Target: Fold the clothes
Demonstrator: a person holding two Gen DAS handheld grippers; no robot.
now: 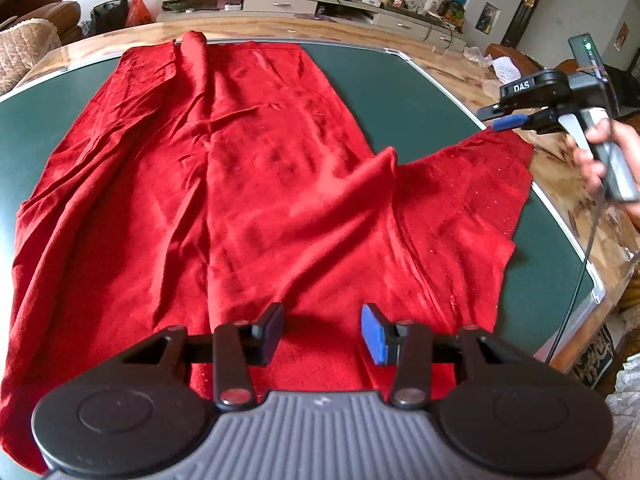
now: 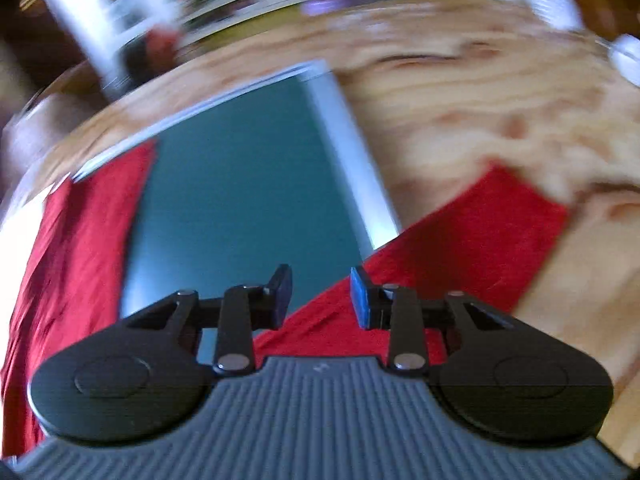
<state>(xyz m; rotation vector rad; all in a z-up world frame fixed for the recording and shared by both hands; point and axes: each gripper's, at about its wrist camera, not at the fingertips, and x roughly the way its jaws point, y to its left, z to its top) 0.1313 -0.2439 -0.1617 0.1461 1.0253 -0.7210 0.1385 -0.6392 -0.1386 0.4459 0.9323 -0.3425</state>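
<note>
- Left gripper (image 1: 322, 332): fingers spread apart, nothing between them; hovering over near hem of red garment (image 1: 224, 184)
- Garment spread flat, wrinkled, on green mat (image 1: 400, 92); one sleeve reaches onto wooden table (image 1: 452, 68)
- Right gripper (image 2: 320, 298): fingers parted, empty; above sleeve edge; view blurred

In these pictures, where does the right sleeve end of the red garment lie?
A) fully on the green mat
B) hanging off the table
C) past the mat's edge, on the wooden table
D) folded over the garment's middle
C: the sleeve of the red garment crosses the green mat's pale border, and its end rests on the wooden table.
</note>
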